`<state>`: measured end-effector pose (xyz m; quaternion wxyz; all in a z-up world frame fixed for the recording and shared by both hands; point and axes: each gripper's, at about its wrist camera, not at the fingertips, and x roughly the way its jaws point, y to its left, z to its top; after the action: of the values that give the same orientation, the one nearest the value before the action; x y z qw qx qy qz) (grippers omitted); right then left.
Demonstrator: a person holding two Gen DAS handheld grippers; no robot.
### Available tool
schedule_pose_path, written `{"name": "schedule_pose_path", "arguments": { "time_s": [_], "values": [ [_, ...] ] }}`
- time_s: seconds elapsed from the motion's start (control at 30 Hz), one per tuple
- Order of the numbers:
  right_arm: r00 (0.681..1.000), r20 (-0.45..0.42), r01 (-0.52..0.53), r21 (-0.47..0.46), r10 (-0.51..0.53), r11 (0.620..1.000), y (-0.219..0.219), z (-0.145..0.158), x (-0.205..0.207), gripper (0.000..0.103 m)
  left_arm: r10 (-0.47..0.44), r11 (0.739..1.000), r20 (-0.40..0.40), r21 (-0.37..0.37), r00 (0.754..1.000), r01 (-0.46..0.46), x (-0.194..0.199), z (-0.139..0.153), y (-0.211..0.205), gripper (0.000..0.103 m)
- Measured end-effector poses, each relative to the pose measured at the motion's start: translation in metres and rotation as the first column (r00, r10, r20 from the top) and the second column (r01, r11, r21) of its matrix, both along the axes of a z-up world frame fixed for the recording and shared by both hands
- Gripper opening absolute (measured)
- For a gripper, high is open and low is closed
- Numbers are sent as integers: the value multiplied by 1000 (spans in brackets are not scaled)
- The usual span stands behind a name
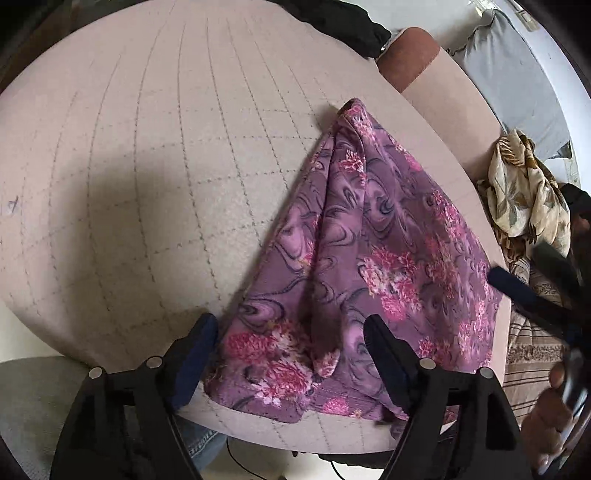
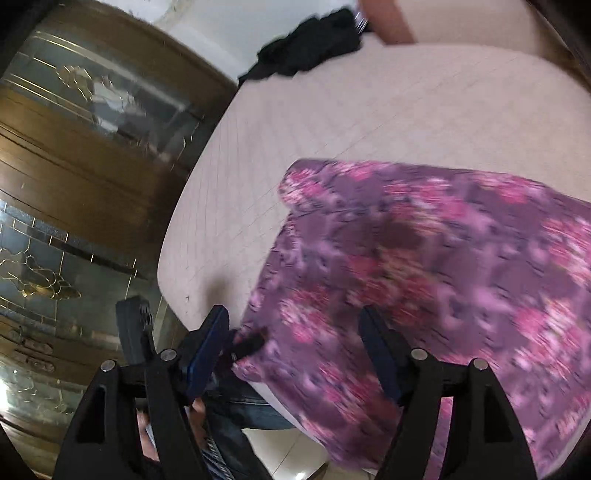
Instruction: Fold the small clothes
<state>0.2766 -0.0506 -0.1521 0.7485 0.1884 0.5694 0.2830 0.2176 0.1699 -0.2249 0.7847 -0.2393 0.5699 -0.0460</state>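
Purple floral garment point(image 1: 369, 240) lies on the bench point(image 1: 147, 166) near its front right corner, long axis running away from the front edge. Left gripper point(image 1: 291, 354) hovers spread over the near hem — nearer than the right gripper point(image 2: 295, 350), also spread and empty.

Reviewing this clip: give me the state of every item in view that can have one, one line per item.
Purple floral garment: lying loosely folded and rumpled on the table, near edge overhanging.
Left hand-held gripper: open, jaws astride the garment's near edge, not pinching.
Right hand-held gripper: open, holding nothing, above the garment.
Black garment: bunched at the table's far edge.
Beige floral cloth: crumpled, off the table.
Quilted table cover: spread flat.
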Motion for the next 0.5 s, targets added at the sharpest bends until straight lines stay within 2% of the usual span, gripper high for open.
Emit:
{"name": "schedule_pose_path", "arguments": {
  "time_s": [0.07, 0.1, 0.13, 0.17, 0.33, 0.4, 0.5],
  "values": [
    [998, -49, -34, -8, 33, 999, 23, -9, 14, 72, -17, 1000, 1, 20, 1000, 17, -1, 2, -5, 65],
    [996, -68, -50, -10, 50, 999, 32, -13, 19, 72, -24, 999, 2, 22, 1000, 24, 0, 2, -7, 44],
    [991, -102, -85, -16, 83, 996, 47, -19, 25, 72, -29, 1000, 3, -2, 1000, 29, -1, 2, -7, 13],
    [988, -121, -103, -26, 100, 994, 56, -23, 29, 72, -40, 997, -6, -70, 999, 40, -2, 1, -5, 13],
    [967, -203, -177, -102, 153, 979, 100, -44, 48, 72, 27, 979, 66, -202, 997, -13, -15, 13, 8, 12],
    [954, -243, -208, -123, 174, 970, 116, -53, 52, 72, 39, 972, 55, -232, 998, -25, -16, 10, 10, 12],
    [947, -260, -250, -221, 190, 943, 139, -61, 53, 72, 40, 971, 42, -238, 998, -28, -16, 8, 9, 12]
  ]
}}
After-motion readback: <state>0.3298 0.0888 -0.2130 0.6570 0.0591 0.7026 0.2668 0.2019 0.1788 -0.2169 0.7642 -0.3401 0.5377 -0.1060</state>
